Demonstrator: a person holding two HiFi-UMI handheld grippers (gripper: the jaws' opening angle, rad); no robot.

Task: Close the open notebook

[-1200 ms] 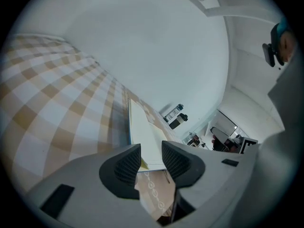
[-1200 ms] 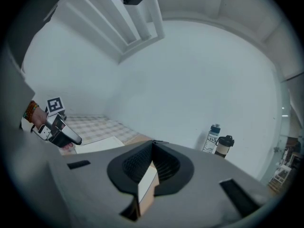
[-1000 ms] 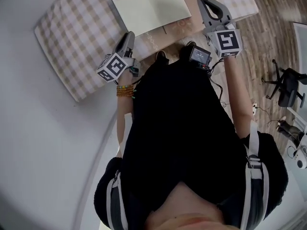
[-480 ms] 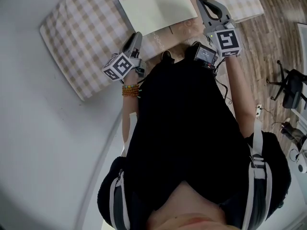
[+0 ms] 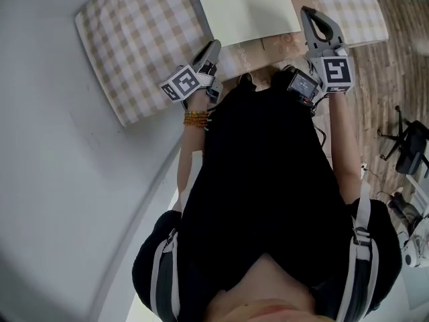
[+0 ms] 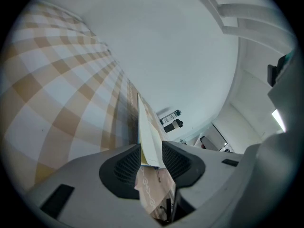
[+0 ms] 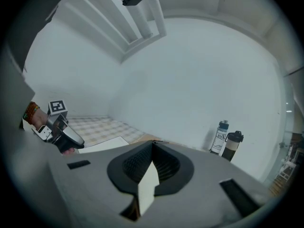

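The open notebook (image 5: 248,9) filled the tabletop (image 5: 141,39) between the two claws, its edges caught in the left claw (image 5: 213,47) and the right claw (image 5: 310,15), leaving no low gap there. The checked cloth left of the left claw lay bare. Ahead, a white wall (image 7: 199,75) shut the way, with two bottles (image 7: 220,136) near it, well apart from the notebook.
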